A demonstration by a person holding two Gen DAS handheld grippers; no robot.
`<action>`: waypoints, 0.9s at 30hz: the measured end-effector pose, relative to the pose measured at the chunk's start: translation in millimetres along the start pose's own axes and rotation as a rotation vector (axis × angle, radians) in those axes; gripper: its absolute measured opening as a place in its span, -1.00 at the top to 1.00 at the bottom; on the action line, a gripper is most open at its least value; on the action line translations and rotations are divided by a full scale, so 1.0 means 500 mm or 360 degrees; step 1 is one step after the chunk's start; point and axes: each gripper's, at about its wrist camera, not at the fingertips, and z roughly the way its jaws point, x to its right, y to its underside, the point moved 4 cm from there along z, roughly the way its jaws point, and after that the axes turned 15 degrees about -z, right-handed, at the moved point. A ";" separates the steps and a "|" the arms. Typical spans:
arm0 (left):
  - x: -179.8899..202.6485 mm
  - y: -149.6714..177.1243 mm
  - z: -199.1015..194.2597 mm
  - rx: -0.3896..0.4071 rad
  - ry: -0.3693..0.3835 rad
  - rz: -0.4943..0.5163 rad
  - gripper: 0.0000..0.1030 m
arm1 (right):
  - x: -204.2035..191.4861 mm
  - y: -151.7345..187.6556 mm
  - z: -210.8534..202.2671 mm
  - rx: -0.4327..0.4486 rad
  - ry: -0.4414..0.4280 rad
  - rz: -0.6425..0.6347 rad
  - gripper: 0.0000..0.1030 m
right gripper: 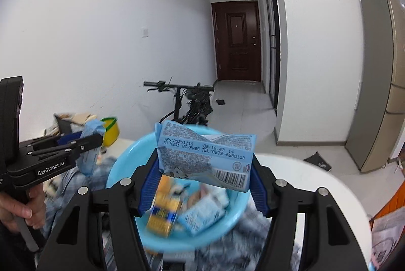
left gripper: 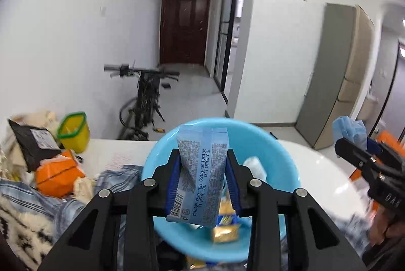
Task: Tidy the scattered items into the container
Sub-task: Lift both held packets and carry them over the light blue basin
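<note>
Two claws, each pinching a pale blue snack packet above one container. White bench [left gripper: 316,169]: carries the goods; clutter of cloth and an orange pack [left gripper: 57,173] at 9 o'clock. Light blue bowl [left gripper: 278,144]: holds several packets, one yellow. Left claw [left gripper: 202,169]: pressed onto left packet [left gripper: 202,169], upright over the bowl. Right claw [right gripper: 202,169]: clamped on right packet [right gripper: 205,157], lying crosswise over the bowl.

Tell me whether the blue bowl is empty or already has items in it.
Not empty. The blue bowl already holds several snack packets, seen below the right gripper.
</note>
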 end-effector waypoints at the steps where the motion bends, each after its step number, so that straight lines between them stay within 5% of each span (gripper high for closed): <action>1: 0.003 -0.019 0.013 -0.0004 -0.0010 -0.0007 0.30 | 0.007 -0.018 0.007 0.0005 0.0019 0.0008 -0.19; 5: 0.019 -0.104 0.050 0.0092 -0.0080 -0.0009 0.30 | 0.016 -0.092 0.026 0.0048 0.0045 -0.0030 -0.19; 11: 0.035 -0.171 0.085 0.0053 -0.0084 -0.0019 0.30 | 0.016 -0.157 0.072 0.0003 0.0008 -0.0059 -0.19; 20: 0.042 -0.162 0.156 -0.0492 -0.0251 0.0101 0.30 | 0.029 -0.145 0.200 -0.0623 -0.0355 -0.0049 -0.19; 27: 0.035 -0.156 0.174 -0.0575 -0.0239 0.0074 0.30 | 0.043 -0.106 0.246 -0.0863 -0.0440 0.0009 -0.19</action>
